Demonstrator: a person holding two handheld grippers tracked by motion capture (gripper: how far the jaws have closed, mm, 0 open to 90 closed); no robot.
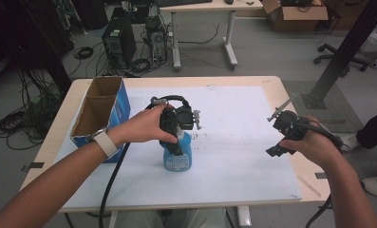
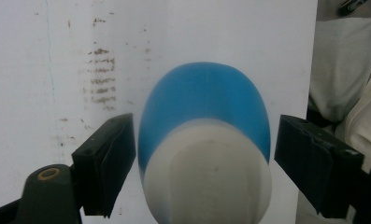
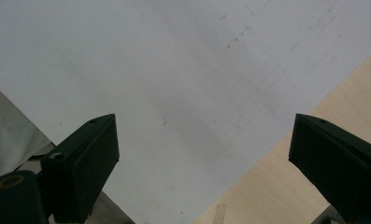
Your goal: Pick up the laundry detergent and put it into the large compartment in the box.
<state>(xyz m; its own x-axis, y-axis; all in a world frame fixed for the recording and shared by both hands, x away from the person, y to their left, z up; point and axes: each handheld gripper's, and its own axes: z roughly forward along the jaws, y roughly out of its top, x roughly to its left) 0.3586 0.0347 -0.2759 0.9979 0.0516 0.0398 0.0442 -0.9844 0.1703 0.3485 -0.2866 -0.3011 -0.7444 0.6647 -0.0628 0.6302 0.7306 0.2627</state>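
Your left gripper point(image 2: 204, 158) points straight down over the blue bottle point(image 2: 205, 140), with its two black fingers point(image 2: 106, 165) on either side of the bottle's white cap. In the left gripper view the left finger sits just beside the cap, perhaps grazing it, while the right finger stands apart with a sliver of white sheet showing between; the fingers are released, not pressing on the bottle.

The bottle point(image 1: 177, 154) stands upright on the white sheet point(image 1: 233, 156), its long axis vertical and its cap pointing up toward your gripper. It sits at the near middle of the bench point(image 1: 271, 83), slightly left of centre.

Your left hand point(image 1: 146, 127) wraps the gripper body from the left, and the cable trails off the near edge.

Your right gripper point(image 3: 204, 172) has its fingers point(image 3: 87, 163) spread wide with nothing between them, over the sheet's edge where the bare wood of the bench shows. In the high view your right hand point(image 1: 309, 142) holds the gripper point(image 1: 283, 128) above the right side of the bench, well apart from the bottle.

A blue cardboard box point(image 1: 103, 109), open at the top and split into two compartments, stands at the left side of the bench, near your left wrist.
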